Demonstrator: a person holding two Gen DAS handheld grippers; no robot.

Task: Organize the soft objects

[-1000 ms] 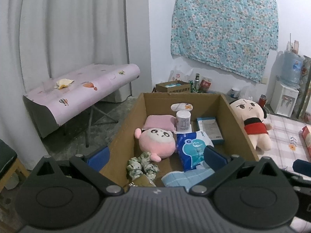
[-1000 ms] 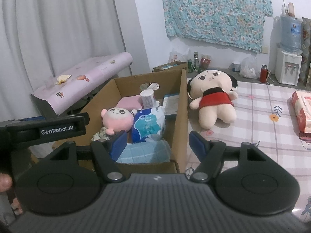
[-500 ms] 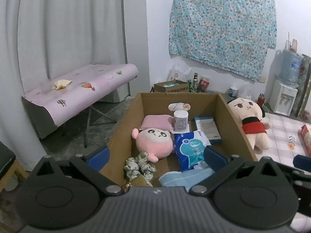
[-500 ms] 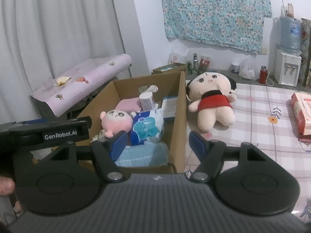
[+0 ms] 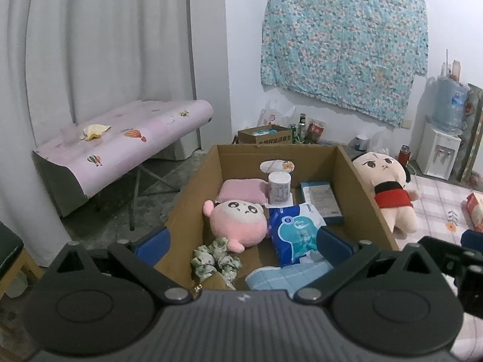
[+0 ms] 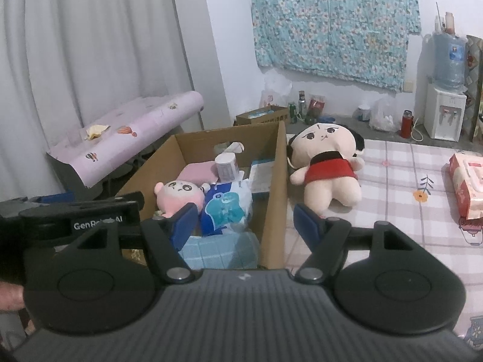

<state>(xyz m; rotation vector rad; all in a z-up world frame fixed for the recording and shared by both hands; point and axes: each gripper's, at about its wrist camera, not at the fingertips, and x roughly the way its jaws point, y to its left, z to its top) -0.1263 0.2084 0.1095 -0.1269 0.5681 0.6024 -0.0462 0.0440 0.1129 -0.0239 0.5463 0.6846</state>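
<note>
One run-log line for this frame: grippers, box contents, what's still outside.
left gripper: open, empty | right gripper: open, empty | cardboard box: pink plush, blue pack inside | red-dress doll: outside, on checkered cloth

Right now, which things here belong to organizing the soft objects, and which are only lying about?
Belong to the job:
- cardboard box
- pink plush in the box
- pink cushion in the box
- doll in red on the checked cloth, outside the box

Lying about:
- water dispenser
- red flask
- floral cloth on the wall
</note>
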